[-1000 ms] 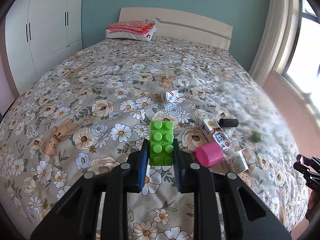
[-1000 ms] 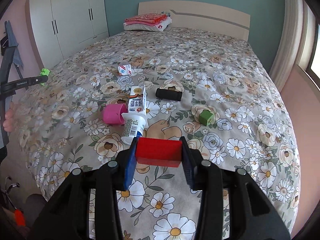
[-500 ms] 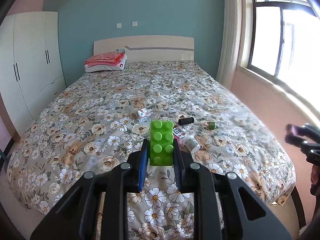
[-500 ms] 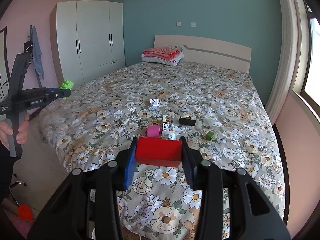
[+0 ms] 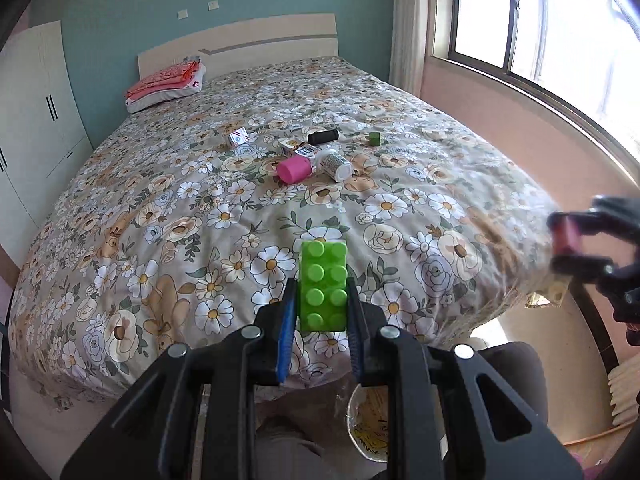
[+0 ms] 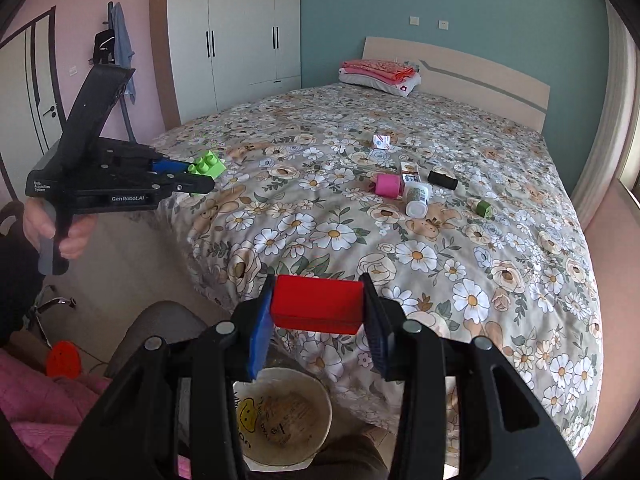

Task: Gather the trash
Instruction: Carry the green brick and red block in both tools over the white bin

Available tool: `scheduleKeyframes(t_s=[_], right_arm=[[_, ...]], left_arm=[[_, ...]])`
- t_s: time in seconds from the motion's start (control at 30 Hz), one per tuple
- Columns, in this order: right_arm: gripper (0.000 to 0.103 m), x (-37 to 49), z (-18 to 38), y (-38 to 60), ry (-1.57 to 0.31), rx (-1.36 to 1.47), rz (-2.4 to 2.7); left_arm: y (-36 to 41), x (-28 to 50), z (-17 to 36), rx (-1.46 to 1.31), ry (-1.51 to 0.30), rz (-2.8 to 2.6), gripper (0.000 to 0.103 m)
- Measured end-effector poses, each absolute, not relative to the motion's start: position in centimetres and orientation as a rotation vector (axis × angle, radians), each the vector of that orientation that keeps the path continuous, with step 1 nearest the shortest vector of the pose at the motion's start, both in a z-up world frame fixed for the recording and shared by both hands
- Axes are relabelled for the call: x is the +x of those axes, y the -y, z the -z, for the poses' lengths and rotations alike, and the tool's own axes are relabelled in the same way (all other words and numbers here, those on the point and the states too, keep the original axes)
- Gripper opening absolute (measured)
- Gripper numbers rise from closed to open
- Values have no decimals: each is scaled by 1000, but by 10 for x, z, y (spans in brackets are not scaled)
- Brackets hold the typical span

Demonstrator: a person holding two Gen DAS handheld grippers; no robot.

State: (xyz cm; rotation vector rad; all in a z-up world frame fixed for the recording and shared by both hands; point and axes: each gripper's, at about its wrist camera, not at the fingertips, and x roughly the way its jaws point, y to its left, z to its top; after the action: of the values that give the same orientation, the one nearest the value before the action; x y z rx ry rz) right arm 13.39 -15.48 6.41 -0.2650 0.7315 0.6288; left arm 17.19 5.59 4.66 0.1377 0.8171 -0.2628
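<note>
Left tool (image 5: 322, 312) clamps a green brick (image 5: 323, 285); right tool (image 6: 318, 318) clamps a red block (image 6: 317, 305).

The left gripper (image 5: 322, 304) clamps a green toy brick (image 5: 323, 286) between its jaws above the floral bedspread (image 5: 168, 216).

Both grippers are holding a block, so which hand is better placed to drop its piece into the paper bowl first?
Right, probably. The right hand-held gripper holds the red block almost directly above the paper bowl. The left hand-held gripper, clamping the green brick, sits off to the bowl's side.
</note>
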Motion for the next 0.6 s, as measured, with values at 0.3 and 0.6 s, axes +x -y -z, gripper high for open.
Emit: scheduleKeyframes(t_s=[0.3,0.6], right_arm=[[42,113,73,137,-1018,-204,-675],[42,113,193,131,-1261,-130,-630]], left_arm=[[-40,144,85,217,-1080,340,25],[-12,148,197,189,-1309,424,25]])
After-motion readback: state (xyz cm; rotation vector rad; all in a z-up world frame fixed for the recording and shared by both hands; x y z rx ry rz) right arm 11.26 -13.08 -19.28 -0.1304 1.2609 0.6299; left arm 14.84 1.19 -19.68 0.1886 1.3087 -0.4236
